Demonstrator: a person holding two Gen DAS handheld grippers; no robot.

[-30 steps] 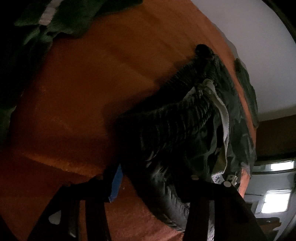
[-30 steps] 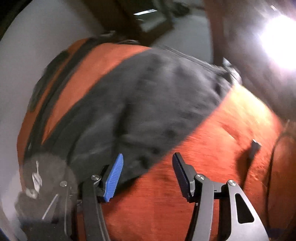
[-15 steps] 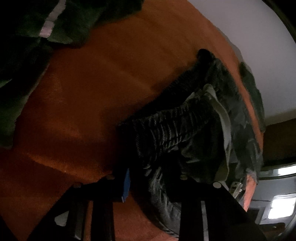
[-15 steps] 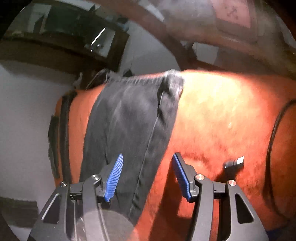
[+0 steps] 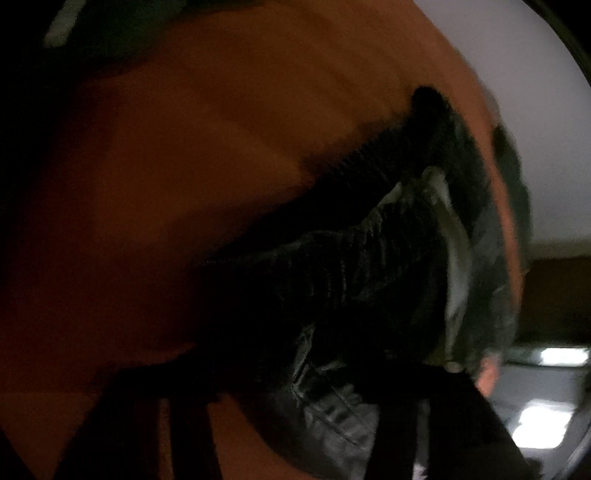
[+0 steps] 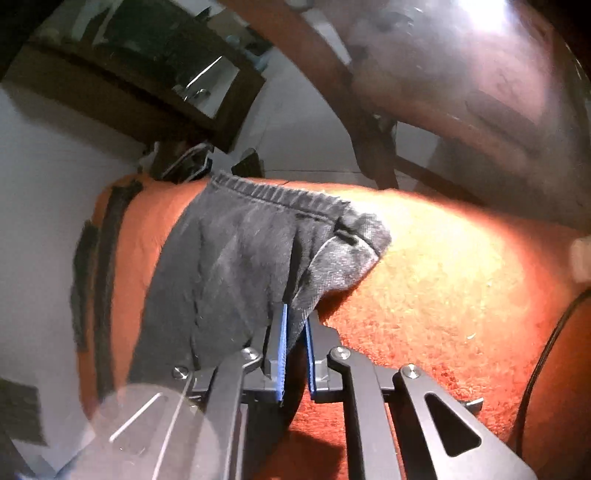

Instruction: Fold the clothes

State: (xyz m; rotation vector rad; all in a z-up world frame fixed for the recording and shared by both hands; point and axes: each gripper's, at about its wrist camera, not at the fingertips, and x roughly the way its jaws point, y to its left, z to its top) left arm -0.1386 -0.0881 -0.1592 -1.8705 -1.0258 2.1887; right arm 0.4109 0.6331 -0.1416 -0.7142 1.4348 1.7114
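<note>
Your left claw is sitting in deep shadow over the orange blanket, and its fingers are showing only as dark shapes at the bottom of the left wrist view; the dark trousers are lying bunched directly ahead of it, their gathered waistband spreading from between the finger silhouettes up and to the right, with a pale lining showing along the right side of the heap. Whether that claw is gripping the cloth or standing apart, you cannot tell in this light. Far ahead and to the left of it, another dark green garment is lying at the blanket's far edge. Your right claw is clamping its blue pads together on a pinch of the trousers, holding a fold of the leg just behind the hem. From the pinch the grey fabric is running ahead and to the left across the blanket, the stitched hem lying across the far edge. To the right of the claw, a black cable is curving over the blanket, and beyond the blanket, ahead of the claw, a wooden chair frame is standing.
</note>
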